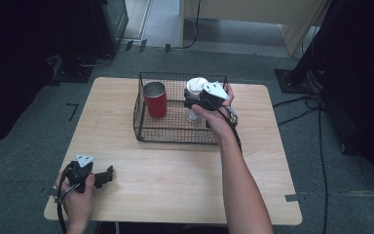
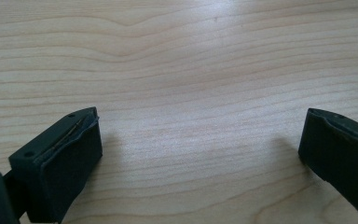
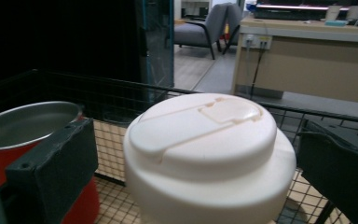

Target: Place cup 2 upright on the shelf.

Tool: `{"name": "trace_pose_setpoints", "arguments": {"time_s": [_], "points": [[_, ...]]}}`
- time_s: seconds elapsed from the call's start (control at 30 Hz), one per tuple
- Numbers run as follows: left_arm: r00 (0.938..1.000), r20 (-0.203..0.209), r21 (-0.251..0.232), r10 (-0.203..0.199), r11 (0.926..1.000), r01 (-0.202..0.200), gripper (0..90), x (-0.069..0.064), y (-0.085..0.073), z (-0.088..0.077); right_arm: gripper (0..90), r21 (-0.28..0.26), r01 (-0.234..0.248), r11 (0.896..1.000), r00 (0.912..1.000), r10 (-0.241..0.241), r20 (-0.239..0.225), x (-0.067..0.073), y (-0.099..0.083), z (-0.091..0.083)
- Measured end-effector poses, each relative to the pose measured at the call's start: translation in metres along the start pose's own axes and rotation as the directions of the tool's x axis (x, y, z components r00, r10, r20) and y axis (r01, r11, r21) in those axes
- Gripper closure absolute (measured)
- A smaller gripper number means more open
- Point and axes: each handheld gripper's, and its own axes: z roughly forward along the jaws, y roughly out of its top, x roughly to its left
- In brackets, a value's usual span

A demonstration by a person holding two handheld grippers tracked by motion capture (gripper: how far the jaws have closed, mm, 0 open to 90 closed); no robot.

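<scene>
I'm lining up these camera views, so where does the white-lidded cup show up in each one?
High view: white-lidded cup stands in the wire basket, right of the red cup, at the right hand-held gripper.
Left gripper view: bare wooden table between open jaws.
Right gripper view: centre foreground, between the jaws.
Shared landmark: the red cup.

A light wooden surface with rounded corners stands on grey carpet floor. Dark equipment stands fill the far left, and another black stand base sits at the far right, with black cables trailing across the carpet on the right. Beyond the far edge, a pale wooden cabinet rises from a lighter floor strip. In the right gripper view, a grey armchair stands far off beside a beige desk with wall sockets, under bright, even room light.
</scene>
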Motion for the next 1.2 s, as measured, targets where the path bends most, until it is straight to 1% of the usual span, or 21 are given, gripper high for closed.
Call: {"name": "trace_pose_setpoints", "arguments": {"time_s": [0.03,0.17,0.27,0.5,0.67,0.8,0.93,1.03,1.2], "points": [[1.0000,0.000,0.000,0.000,1.0000,0.000,0.0,0.000,0.000,0.000,0.0,-0.003,-0.002,1.000,0.9999,0.002,-0.012,0.000,0.000,-0.003],[1.0000,0.000,0.000,0.000,1.0000,0.000,0.0,0.000,0.000,0.000,0.0,-0.013,-0.011,1.000,0.9999,0.011,0.000,0.000,0.003,-0.013],[1.0000,0.000,0.000,0.000,1.0000,0.000,0.0,0.000,0.000,0.000,0.0,-0.014,-0.004,1.000,1.0000,0.004,0.003,0.001,0.005,-0.021],[1.0000,0.000,0.000,0.000,1.0000,0.000,0.0,0.000,0.000,0.000,0.0,-0.037,0.008,0.999,0.9997,-0.009,-0.023,0.005,0.007,-0.043],[1.0000,0.000,-0.001,0.000,1.0000,0.000,0.0,0.000,0.000,0.000,0.0,-0.032,0.023,0.999,0.9990,-0.024,-0.037,0.006,0.003,-0.056],[1.0000,0.000,0.000,0.000,1.0000,0.000,0.0,0.000,0.000,0.000,0.0,-0.036,0.015,0.999,0.9990,-0.017,-0.041,0.004,0.000,-0.067],[1.0000,-0.001,-0.001,0.000,1.0000,0.000,0.0,0.000,0.000,0.000,0.0,-0.034,0.021,0.999,0.9989,-0.022,-0.041,0.002,-0.004,-0.077],[1.0000,-0.001,-0.002,0.000,1.0000,0.000,0.0,0.000,0.000,0.000,0.0,-0.029,0.041,0.999,0.9986,-0.042,-0.034,0.000,-0.008,-0.084],[1.0000,-0.001,-0.002,0.000,1.0000,0.000,0.0,0.000,0.000,0.000,0.0,-0.030,0.044,0.999,0.9986,-0.045,-0.030,-0.004,-0.015,-0.096]]}}
